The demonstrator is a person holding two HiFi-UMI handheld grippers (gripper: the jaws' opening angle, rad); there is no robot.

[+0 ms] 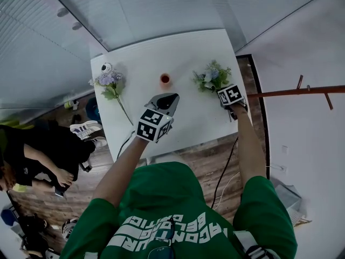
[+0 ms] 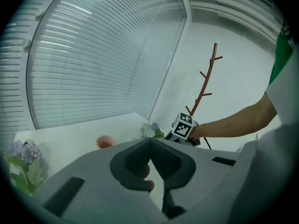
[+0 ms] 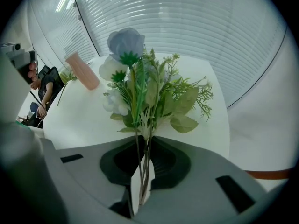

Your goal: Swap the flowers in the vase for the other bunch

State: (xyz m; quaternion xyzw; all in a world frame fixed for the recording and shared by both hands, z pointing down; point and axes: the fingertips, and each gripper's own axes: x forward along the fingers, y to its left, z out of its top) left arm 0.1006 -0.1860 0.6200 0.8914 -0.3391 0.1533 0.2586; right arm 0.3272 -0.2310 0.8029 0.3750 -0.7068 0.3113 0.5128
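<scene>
A small terracotta vase (image 1: 165, 80) stands upright in the middle of the white table (image 1: 183, 120), with no flowers visible in it. A purple bunch (image 1: 108, 82) lies flat at the table's left. At the right is a blue-and-white bunch with green leaves (image 1: 212, 77). My right gripper (image 1: 229, 97) points steeply down at that bunch's near end. In the right gripper view it is shut on the thin stems (image 3: 142, 171), and the blooms (image 3: 126, 45) stand beyond the jaws. My left gripper (image 1: 171, 97) hovers near the vase, shut and empty (image 2: 150, 141).
A small white device (image 1: 106, 68) sits at the table's far left corner. A brown coat rack (image 1: 302, 92) stands to the right of the table. A person in black (image 1: 32, 155) sits on the floor at the left. A cable (image 1: 126, 142) hangs off the front edge.
</scene>
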